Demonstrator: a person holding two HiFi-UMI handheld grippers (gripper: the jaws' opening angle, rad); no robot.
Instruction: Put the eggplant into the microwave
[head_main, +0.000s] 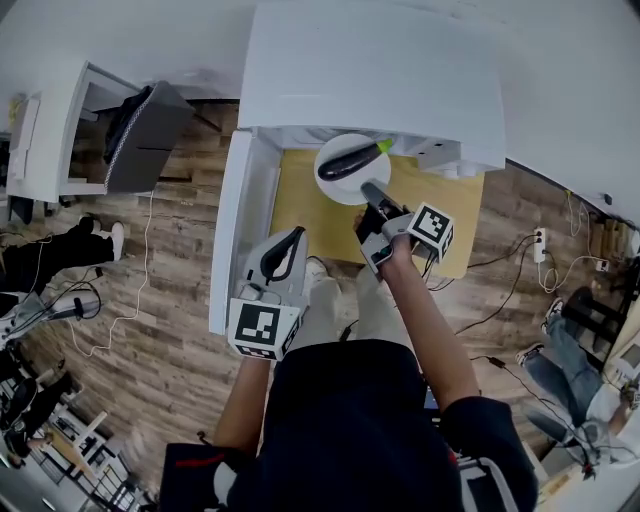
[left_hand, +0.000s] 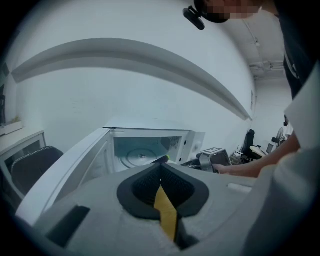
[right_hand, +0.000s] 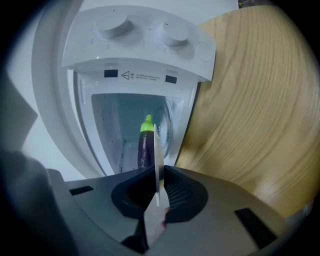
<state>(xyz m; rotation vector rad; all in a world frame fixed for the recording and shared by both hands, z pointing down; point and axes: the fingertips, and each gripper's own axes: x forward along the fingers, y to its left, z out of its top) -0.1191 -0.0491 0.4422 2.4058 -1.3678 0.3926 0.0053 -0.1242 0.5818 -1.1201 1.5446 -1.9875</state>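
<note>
Wooden tabletop (head_main: 295, 210) on plank floor (head_main: 170, 340); white cable (head_main: 150, 240) trailing at left; power strip (head_main: 541, 238) at right.

light: bright, even | gripper views: dimmer, bluish (dark fisheye corners)

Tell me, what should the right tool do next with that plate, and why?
Probably ease the plate forward and set it down inside the microwave. The right gripper has its jaws shut on the plate's rim, the eggplant lies on it, the door stands open, and the plate is at the opening.
</note>
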